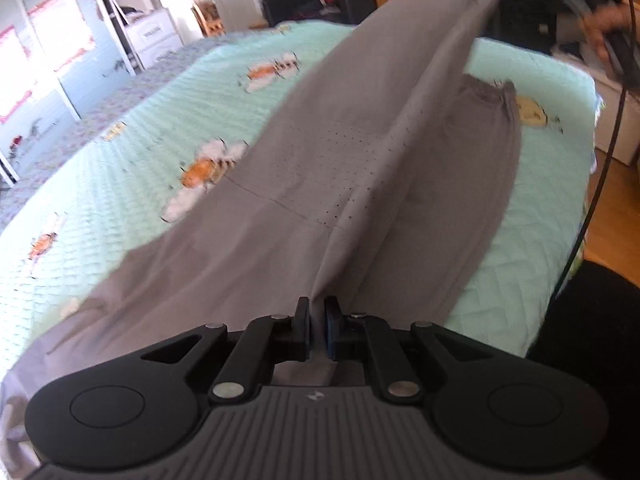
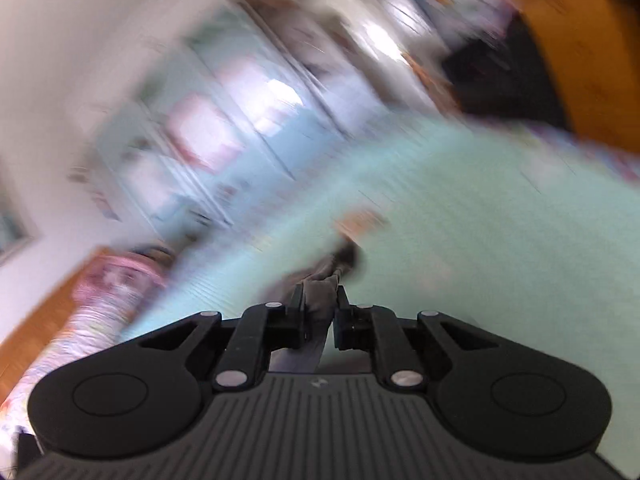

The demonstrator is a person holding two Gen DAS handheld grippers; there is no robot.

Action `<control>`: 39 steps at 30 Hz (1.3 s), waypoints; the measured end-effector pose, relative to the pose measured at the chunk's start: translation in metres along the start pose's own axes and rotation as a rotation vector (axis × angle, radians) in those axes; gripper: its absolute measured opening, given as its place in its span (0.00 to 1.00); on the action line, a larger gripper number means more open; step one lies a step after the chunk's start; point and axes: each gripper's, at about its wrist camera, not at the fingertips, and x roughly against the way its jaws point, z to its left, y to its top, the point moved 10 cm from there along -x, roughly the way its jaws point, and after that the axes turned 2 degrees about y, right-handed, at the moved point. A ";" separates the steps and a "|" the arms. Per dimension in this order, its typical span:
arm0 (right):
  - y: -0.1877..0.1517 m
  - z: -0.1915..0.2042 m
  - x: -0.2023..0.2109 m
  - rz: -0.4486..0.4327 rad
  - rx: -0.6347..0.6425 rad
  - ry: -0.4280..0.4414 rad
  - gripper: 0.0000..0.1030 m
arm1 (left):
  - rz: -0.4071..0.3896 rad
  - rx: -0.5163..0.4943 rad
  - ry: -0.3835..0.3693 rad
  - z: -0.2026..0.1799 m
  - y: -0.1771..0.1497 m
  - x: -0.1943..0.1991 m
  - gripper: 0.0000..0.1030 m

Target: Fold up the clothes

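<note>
Both my jaws grasping grey garment (image 1: 320, 168), lifted taut above bed (image 1: 120, 200); no fold laid yet, all folding left.

Left gripper (image 1: 317, 322) jaws clamp grey garment (image 1: 320, 168); bedspread (image 1: 120, 208) beneath

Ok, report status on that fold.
Left tongs shut on grey garment. Right tongs shut on its other end. Garment partly lifted off bed. Nothing in the way.
</note>
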 end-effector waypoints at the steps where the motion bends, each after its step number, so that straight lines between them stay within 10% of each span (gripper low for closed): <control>1: -0.018 -0.025 -0.004 0.043 -0.064 -0.035 0.13 | 0.017 -0.011 -0.010 -0.004 -0.003 -0.004 0.08; 6: -0.068 -0.080 0.000 0.073 -0.234 -0.064 0.13 | 0.037 -0.052 -0.017 -0.012 -0.007 -0.009 0.08; 23: -0.040 -0.073 -0.022 0.081 -0.118 -0.116 0.14 | 0.025 -0.127 -0.038 -0.026 -0.008 -0.006 0.08; 30: -0.018 -0.084 0.014 -0.054 -0.214 -0.152 0.56 | -0.007 -0.071 -0.066 -0.020 -0.010 0.003 0.16; 33: -0.010 -0.055 0.021 -0.080 -0.078 -0.148 0.56 | -0.043 -0.001 -0.105 -0.013 -0.011 0.014 0.23; 39: -0.053 0.094 -0.047 0.167 0.580 0.124 0.56 | -0.135 0.145 -0.194 0.000 -0.005 0.038 0.35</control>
